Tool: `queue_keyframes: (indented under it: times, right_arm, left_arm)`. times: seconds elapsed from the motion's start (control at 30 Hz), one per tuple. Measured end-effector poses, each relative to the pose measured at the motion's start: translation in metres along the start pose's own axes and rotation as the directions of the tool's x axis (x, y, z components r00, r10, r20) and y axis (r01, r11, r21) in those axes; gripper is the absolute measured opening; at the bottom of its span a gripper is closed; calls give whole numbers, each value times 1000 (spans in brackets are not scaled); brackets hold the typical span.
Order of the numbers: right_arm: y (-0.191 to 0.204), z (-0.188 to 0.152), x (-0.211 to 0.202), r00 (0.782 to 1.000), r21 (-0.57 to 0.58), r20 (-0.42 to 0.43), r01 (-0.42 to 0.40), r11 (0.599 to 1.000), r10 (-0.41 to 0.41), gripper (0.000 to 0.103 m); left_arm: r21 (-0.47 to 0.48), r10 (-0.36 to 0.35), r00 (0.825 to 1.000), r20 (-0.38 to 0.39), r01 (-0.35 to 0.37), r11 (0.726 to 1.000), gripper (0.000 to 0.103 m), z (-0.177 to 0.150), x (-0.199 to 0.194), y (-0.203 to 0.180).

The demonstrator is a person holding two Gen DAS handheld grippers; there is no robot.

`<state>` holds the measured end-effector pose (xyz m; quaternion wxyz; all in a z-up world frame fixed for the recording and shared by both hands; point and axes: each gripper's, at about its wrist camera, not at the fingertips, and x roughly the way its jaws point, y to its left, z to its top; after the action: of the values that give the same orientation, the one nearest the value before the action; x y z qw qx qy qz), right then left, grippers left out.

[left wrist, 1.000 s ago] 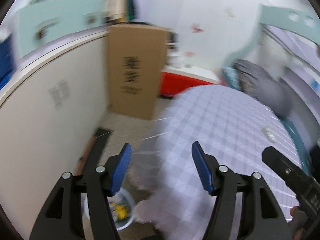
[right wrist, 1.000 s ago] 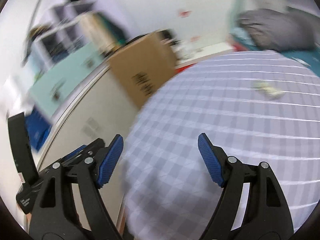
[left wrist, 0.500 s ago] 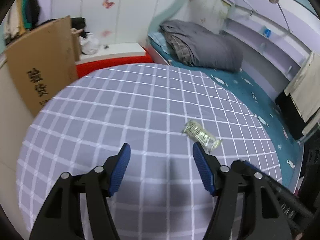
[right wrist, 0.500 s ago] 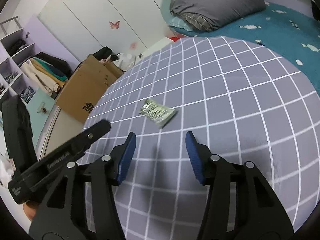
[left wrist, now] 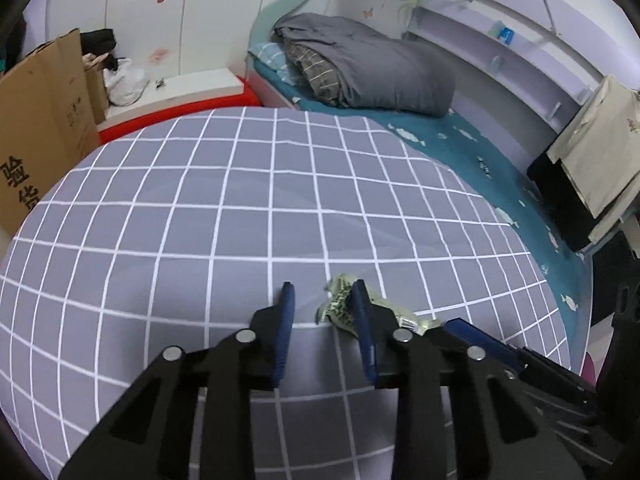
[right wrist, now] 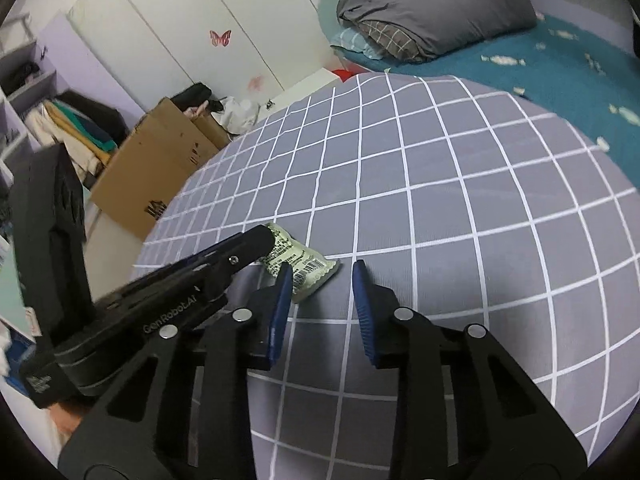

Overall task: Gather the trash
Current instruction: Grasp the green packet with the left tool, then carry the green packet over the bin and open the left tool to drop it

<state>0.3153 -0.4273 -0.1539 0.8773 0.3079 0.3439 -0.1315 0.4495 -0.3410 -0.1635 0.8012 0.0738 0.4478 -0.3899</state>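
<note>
Foil wrapper (right wrist: pixel 299 265): light, crinkly, slippery; lies flat on the checked bedspread (left wrist: pixel 200 220).
Hold: pinch its free end.
Left gripper (left wrist: pixel 322 298): narrow, closing, wrapper just beside it, nothing between.
Right gripper (right wrist: pixel 320 276): narrow, closing, empty, wrapper beside it.

Ahead of me the gridded bed cover (left wrist: pixel 248 208) lies open. The only obstacles are the folded grey quilt (left wrist: pixel 372 68) at the far end and the cardboard box (left wrist: pixel 40 116) beside its left edge.
</note>
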Motion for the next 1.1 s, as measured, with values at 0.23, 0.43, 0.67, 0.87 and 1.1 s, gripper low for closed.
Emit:
queue_keyframes:
  times: [0.23, 0.43, 0.67, 0.87, 1.1]
  right_arm:
    - [7, -5, 5, 1000, -20, 8, 9, 1000, -9, 20]
    - [10, -11, 4, 999, -9, 18, -37, 999, 37, 17]
    - [30, -18, -5, 996, -21, 17, -83, 996, 83, 17]
    - [64, -31, -16, 991, -64, 7, -133, 989, 134, 17]
    - [121, -58, -33, 980, -136, -14, -200, 970, 200, 17]
  left_arm:
    - [16, -41, 999, -3, 41, 999, 10, -4, 4, -2]
    - [9, -12, 1000, 29, 12, 1000, 8, -21, -10, -1]
    - [-34, -2, 998, 66, 4, 999, 8, -37, -37, 12]
    - [-77, 34, 993, 115, -26, 997, 8, -55, -76, 28]
    - [-139, 98, 980, 173, -74, 988, 8, -86, -138, 59]
